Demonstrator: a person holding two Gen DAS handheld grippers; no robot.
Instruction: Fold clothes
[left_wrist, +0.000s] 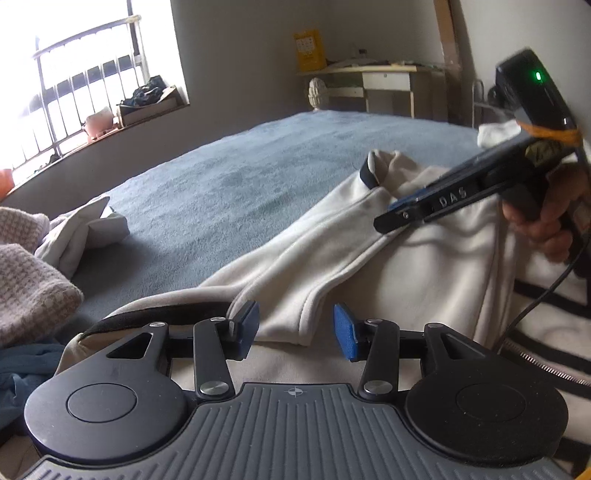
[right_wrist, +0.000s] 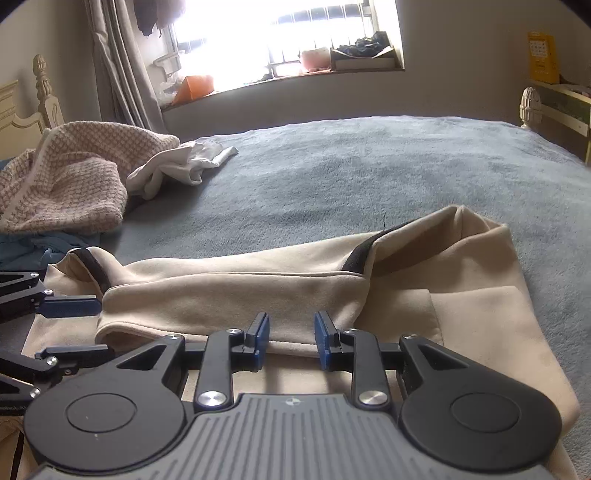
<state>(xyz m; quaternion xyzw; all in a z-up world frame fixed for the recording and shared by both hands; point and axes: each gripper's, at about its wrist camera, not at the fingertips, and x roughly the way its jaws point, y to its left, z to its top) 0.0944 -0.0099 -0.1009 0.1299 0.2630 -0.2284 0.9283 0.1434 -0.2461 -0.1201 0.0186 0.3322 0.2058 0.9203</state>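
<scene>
cream fleece garment with dark trim lies half-folded on the grey-blue bed cover. left gripper and right gripper hover over it, jaws apart, holding nothing. a one-layer pinch could undo the fold.

Cream garment partly hidden beneath right gripper

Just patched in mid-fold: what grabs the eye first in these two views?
The cream garment spread across the blue-grey bed cover dominates, with a sleeve folded over its body. Both grippers sit at its near edge with fingers apart: the left gripper and the right gripper. Off to the left lies a heap of unfolded clothes, a pink knit beside a white piece.
</scene>
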